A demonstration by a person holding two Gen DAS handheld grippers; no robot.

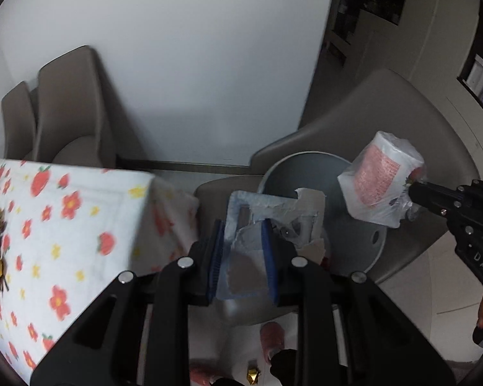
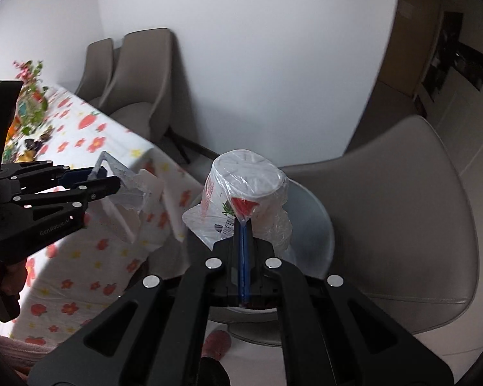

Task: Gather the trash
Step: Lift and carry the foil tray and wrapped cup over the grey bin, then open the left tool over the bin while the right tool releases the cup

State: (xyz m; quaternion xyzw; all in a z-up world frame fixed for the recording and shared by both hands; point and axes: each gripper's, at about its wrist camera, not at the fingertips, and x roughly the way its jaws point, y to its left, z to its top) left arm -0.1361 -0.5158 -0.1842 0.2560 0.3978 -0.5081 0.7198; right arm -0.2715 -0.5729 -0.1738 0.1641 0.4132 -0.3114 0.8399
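Note:
My left gripper [image 1: 243,228] is shut on a torn clear plastic blister pack with cardboard backing [image 1: 273,212], held just past the table corner; it also shows as the left gripper [image 2: 112,177] with the pack [image 2: 135,189]. My right gripper [image 2: 244,222] is shut on the plastic wrap of a white cup with red print [image 2: 244,183], upside down in the air. In the left wrist view that cup [image 1: 380,177] hangs at the right gripper [image 1: 413,189]. Both items hover over a grey round bin [image 1: 306,167], which stands on a chair seat [image 2: 402,257].
A table with a strawberry and flower cloth [image 1: 64,218] lies to the left, with plants and wrappers [image 2: 32,109] on it. Taupe chairs [image 2: 138,80] stand along the white wall. Pink slippers [image 1: 272,337] and tiled floor show below.

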